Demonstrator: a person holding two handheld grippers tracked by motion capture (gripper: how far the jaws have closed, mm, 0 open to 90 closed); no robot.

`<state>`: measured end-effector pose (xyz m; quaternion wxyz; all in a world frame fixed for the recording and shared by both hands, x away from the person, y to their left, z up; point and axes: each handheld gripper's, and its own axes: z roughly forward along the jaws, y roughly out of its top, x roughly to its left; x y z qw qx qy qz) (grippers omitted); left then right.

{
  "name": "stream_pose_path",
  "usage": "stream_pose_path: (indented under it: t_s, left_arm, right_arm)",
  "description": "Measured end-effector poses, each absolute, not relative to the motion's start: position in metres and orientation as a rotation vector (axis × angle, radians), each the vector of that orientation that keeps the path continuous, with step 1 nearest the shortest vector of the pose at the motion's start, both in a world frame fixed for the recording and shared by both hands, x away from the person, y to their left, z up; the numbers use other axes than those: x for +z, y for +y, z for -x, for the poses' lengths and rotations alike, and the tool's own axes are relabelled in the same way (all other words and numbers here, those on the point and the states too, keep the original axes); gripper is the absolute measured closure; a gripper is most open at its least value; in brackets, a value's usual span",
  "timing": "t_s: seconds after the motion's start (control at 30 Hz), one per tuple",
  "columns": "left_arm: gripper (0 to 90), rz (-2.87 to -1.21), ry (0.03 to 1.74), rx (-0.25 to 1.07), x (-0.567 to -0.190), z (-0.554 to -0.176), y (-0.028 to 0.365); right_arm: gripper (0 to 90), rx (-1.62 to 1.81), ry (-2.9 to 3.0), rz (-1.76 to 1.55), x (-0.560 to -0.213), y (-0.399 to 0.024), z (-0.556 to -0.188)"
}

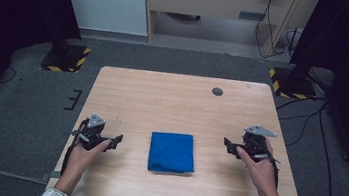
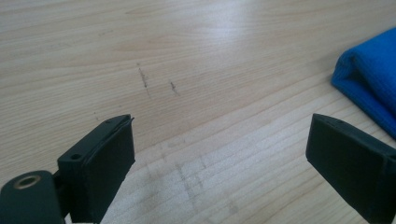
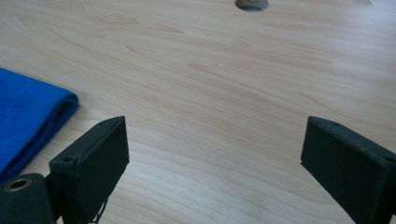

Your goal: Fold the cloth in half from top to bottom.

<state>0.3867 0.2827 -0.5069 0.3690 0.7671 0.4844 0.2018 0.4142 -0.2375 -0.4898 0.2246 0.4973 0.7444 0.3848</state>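
**Folded blue cloth lying between two open grippers**

A folded blue cloth (image 1: 172,152) is lying flat on the wooden surface (image 1: 172,98), near its front edge. The left gripper (image 1: 116,139) is resting to the cloth's left, the right gripper (image 1: 227,145) to its right, each pointing inward and standing apart from it. Both sets of jaws are gaping wide, gripping nothing. In each gripper view the cloth (image 2: 371,81) is sitting off to one side, outside the jaws.
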Motion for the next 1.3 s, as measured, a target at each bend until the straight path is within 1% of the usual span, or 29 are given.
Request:
stream_pose_path:
  t_s: [0.33, 0.67, 1.03, 1.2, 1.3]
  left_arm:
    - [7.4, -2.041, 1.227, 0.492, -0.517, -0.388, 0.278]
    - [7.2, -2.066, 1.285, 0.508, -0.531, -0.396, 0.285]
    - [3.7, -2.062, 1.278, 0.535, -0.537, -0.396, 0.285]
    - [2.7, -2.062, 1.282, 0.536, -0.537, -0.395, 0.285]
    - [2.4, -2.059, 1.292, 0.540, -0.537, -0.394, 0.284]
  right_arm:
    - [8.2, 1.017, 2.049, -1.452, -0.511, -0.262, -0.412]
    - [8.6, 0.953, 2.032, -1.546, -0.532, -0.274, -0.418]
    - [6.0, 0.851, 2.022, -1.515, -0.539, -0.263, -0.422]
    - [5.7, 0.865, 2.055, -1.488, -0.539, -0.254, -0.412]
    - [5.7, 0.872, 2.069, -1.473, -0.539, -0.257, -0.404]
